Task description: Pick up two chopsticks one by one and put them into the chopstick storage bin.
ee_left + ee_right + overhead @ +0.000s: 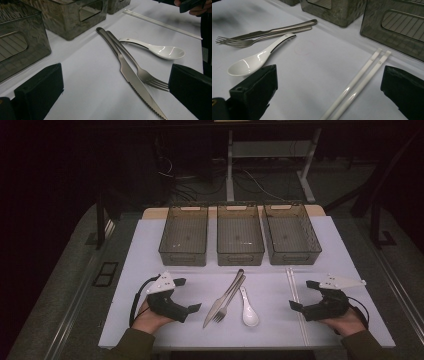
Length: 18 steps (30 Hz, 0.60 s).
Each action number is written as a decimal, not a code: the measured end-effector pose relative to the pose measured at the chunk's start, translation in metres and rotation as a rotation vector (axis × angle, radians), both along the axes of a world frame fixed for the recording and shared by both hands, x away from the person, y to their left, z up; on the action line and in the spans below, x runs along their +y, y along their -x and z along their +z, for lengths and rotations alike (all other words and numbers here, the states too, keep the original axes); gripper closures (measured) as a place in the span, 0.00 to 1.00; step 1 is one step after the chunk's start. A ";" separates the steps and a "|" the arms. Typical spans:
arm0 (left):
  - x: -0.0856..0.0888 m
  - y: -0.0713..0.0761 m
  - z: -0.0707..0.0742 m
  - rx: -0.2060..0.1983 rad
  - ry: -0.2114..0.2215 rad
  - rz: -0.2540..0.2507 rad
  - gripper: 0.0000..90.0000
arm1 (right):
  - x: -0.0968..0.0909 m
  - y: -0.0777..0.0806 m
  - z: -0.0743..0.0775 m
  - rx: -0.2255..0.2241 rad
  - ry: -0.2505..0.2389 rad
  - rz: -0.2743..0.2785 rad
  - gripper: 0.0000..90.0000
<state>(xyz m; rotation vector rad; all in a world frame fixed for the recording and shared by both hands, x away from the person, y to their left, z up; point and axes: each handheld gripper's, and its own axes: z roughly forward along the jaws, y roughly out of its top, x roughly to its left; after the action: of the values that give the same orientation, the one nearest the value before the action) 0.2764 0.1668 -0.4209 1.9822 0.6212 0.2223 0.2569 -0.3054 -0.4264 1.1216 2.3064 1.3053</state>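
A steel knife (pixel 215 308) and a fork (pixel 223 312) lie side by side at the middle of the white board, their handles touching near the bins. A white ceramic spoon (pixel 248 312) lies just right of them, and a pair of white chopsticks (pixel 290 280) farther right. My left gripper (pixel 187 294) rests open left of the cutlery; between its jaws I see the knife (pixel 130 75), the fork (pixel 143 75) and the spoon (pixel 162 51). My right gripper (pixel 303 295) rests open beside the chopsticks (pixel 359 77), with the spoon (pixel 252 62) by its left jaw. Neither holds anything.
Three dark see-through bins (pixel 183 234) (pixel 240 234) (pixel 292 232) stand in a row at the back of the white board (pixel 145 320). Beyond the table are a desk frame and cables on the floor. Bare board lies between the bins and the cutlery.
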 end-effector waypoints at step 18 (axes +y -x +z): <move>-0.001 0.000 0.000 0.003 -0.009 -0.001 0.00 | 0.000 -0.015 0.003 0.024 0.063 -0.093 0.02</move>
<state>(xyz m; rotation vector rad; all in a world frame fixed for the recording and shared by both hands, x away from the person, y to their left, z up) 0.2763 0.1660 -0.4210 1.9920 0.6222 0.2218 0.2716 -0.3053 -0.4238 1.2140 2.2668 1.1833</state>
